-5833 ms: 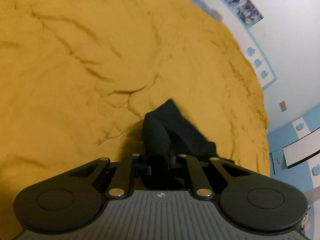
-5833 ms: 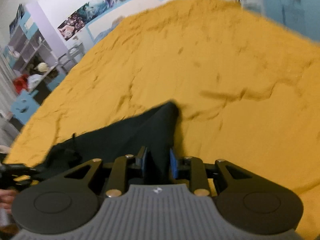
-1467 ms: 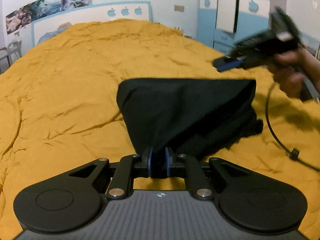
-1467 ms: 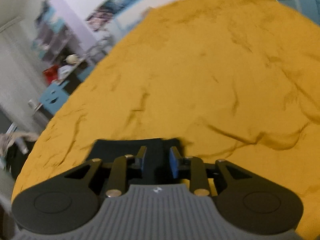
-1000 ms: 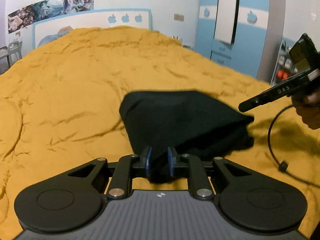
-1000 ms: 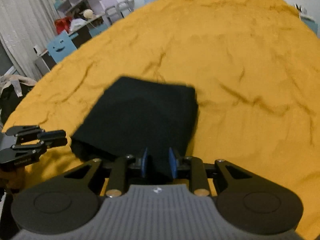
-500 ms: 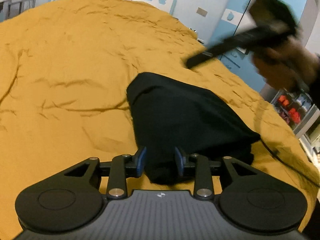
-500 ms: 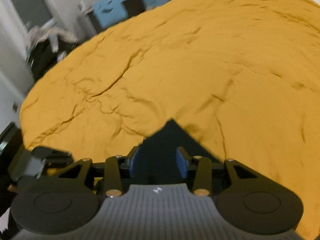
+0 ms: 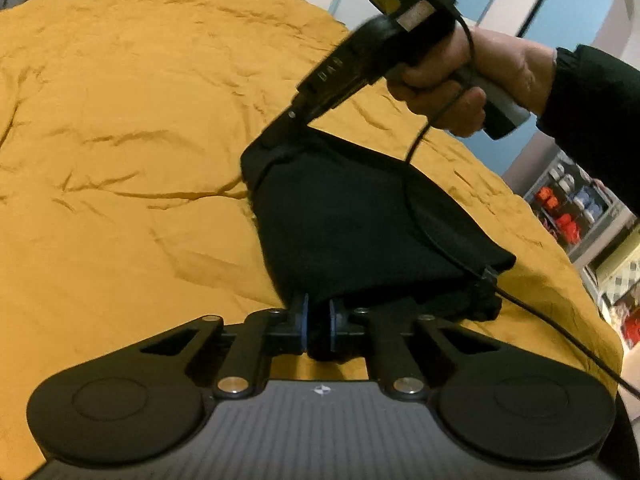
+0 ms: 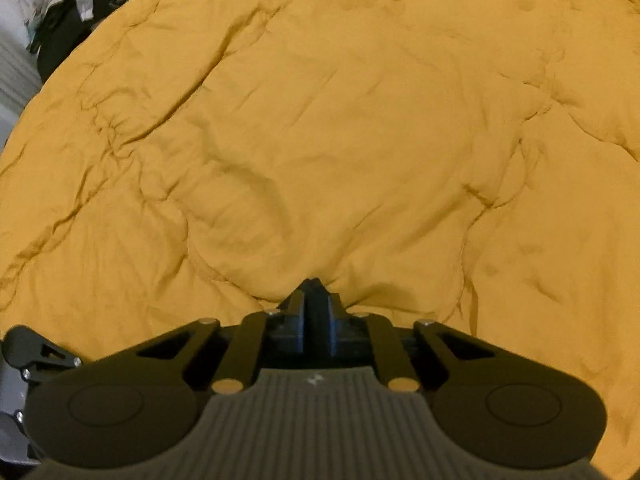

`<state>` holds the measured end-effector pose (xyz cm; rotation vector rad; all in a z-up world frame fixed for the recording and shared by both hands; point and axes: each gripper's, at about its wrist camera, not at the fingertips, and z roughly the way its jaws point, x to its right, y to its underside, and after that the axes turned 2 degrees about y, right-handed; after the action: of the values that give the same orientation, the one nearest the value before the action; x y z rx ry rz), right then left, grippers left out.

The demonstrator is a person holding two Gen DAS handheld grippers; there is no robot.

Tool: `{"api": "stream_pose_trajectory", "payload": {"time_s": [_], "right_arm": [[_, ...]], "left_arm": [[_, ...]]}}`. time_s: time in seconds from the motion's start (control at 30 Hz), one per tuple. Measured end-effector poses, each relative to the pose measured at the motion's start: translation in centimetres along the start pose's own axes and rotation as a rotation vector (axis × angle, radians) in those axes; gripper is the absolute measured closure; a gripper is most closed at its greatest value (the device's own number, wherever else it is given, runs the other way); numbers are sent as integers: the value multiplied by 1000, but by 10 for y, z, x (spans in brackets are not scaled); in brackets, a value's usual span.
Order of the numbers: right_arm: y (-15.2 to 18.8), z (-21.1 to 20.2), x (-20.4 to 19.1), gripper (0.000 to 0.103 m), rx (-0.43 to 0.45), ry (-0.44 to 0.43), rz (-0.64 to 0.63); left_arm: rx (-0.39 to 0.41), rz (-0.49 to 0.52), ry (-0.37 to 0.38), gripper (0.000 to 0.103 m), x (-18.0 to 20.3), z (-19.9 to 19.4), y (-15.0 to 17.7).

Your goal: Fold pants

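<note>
Since half a second ago the right gripper (image 9: 298, 114) has swung across from the bed's near side to the far corner of the pants (image 9: 352, 224), and both pairs of fingers have narrowed. The left gripper (image 9: 318, 320) is closing, its blue-padded fingers (image 9: 303, 317) pinching the near hem. The right gripper's fingers are clamped tight on a peak of black cloth. The pants sit as a thick folded bundle near the bed's right edge, soft matte black knit, roughly trapezoid, with a rumpled layer bulging out at the lower right. Under them lies a mustard quilt (image 9: 120, 120), puffy and creased, wide open to the left and beyond. A black cable (image 9: 532, 308) from the right hand (image 9: 472, 80) trails across the bundle and off the bed. Blue cabinets and cluttered shelves stand past the right edge.
</note>
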<state>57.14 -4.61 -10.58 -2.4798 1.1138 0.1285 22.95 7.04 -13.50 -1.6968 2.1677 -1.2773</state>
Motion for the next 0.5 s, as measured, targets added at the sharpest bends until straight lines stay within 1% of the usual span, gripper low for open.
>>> {"api": "stream_pose_trajectory", "payload": {"time_s": [0.13, 0.23, 0.27, 0.33, 0.4, 0.43, 0.47, 0.5], "right_arm": [[8, -13, 10, 103, 66, 22, 76], [13, -4, 9, 103, 91, 50, 114], [14, -2, 8, 103, 95, 58, 117], [16, -5, 6, 100, 129, 67, 140], [22, -16, 6, 88, 166, 56, 158], [27, -26, 7, 86, 189, 56, 169], [36, -39, 9, 75, 209, 54, 184], [45, -50, 11, 65, 225, 56, 195]], "left_arm": [[-26, 77, -38, 99, 15, -5, 5], [-51, 81, -58, 103, 18, -7, 12], [-64, 74, -56, 103, 18, -6, 15], [-37, 75, -69, 103, 19, -11, 17], [-7, 51, -63, 103, 18, -20, 15], [3, 32, -50, 99, 17, -26, 13], [24, 25, -50, 97, 16, -33, 12], [39, 21, -56, 86, 15, -39, 9]]}}
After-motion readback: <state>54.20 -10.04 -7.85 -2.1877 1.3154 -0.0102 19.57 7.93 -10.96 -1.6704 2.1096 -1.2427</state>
